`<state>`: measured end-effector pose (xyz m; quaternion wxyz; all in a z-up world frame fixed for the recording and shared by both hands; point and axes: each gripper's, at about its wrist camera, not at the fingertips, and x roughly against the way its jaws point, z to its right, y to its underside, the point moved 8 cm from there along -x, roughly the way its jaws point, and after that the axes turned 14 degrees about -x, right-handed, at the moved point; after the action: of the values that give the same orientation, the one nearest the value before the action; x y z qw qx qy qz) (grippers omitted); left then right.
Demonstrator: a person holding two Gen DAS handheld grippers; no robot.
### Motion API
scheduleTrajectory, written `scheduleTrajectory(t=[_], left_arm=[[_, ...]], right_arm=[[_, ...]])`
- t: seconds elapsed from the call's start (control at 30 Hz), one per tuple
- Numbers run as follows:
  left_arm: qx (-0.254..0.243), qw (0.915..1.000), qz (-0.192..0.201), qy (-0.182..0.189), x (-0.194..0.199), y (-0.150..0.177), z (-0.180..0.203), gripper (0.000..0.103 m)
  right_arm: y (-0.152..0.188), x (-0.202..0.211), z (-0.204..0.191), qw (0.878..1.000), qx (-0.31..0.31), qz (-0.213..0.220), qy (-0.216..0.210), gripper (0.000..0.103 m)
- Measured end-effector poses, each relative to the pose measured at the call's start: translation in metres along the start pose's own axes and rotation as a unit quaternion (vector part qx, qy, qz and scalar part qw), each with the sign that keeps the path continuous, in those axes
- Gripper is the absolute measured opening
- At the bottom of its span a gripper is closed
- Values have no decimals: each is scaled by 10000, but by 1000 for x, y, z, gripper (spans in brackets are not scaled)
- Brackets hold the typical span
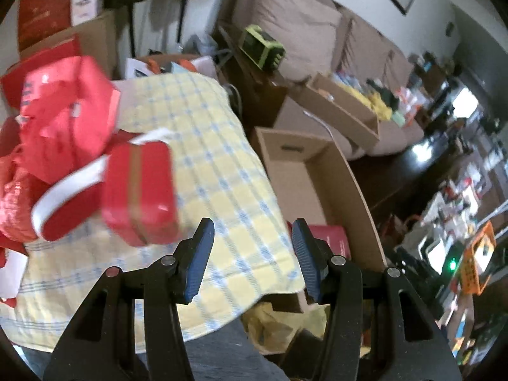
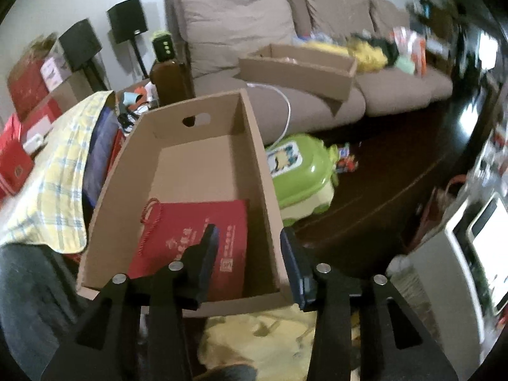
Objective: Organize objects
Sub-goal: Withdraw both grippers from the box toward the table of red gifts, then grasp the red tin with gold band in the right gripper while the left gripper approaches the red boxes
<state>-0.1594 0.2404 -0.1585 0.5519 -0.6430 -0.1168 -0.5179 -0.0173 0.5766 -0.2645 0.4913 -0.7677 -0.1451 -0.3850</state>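
An open cardboard box (image 2: 190,165) stands beside a table draped in a yellow checked cloth (image 1: 206,146). A flat red paper bag (image 2: 177,231) with a cord handle lies in the near end of the box. My right gripper (image 2: 249,231) hangs open above that bag and the box's right wall, and its pads press on nothing. On the cloth lies a pile of red items, among them a red box (image 1: 139,193) with a brown band and a red carrier bag (image 1: 63,117). My left gripper (image 1: 252,225) is open over the cloth's near edge, right of the red box, with nothing between its fingers.
A beige sofa (image 2: 254,16) carries a second cardboard box (image 2: 295,70) and loose clutter. A green toy case (image 2: 301,171) sits on the dark floor right of the box. Speakers on stands (image 2: 127,22) and stacked cartons line the far wall. A yellow bag (image 2: 260,339) lies below the grippers.
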Motion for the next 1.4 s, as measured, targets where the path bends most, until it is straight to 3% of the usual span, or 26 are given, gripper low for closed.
scheduleTrajectory(t=[0.1, 0.23, 0.37, 0.63, 0.8, 1.0, 1.07, 1.2, 1.4], left_arm=[[82, 9998, 87, -146, 6, -2, -17, 50], [247, 9995, 156, -125, 6, -2, -34, 50], [274, 9995, 130, -12, 2, 1, -40, 50], [272, 9990, 303, 208, 13, 2, -53, 50], [767, 9938, 742, -299, 49, 4, -114, 50], [1275, 9834, 946, -873, 85, 20, -186, 53], [1389, 9809, 933, -995, 90, 28, -205, 54], [1709, 9760, 785, -1094, 101, 47, -240, 54], [1915, 9680, 869, -1370, 124, 70, -269, 64]], right_arm=[[1, 0, -14, 9997, 142, 128, -153, 49], [13, -11, -31, 9990, 163, -134, -394, 49], [19, -13, -40, 9991, 316, -81, -281, 55], [18, -7, -50, 9965, -515, -219, -621, 57], [2, 12, -73, 9978, -316, 68, -576, 62], [-24, 35, -112, 9955, -282, 199, -886, 65], [-33, 47, -133, 9946, -199, 216, -990, 66], [-47, 81, -187, 9903, 113, 372, -1335, 82], [-44, 103, -270, 9824, 559, 178, -1773, 84]])
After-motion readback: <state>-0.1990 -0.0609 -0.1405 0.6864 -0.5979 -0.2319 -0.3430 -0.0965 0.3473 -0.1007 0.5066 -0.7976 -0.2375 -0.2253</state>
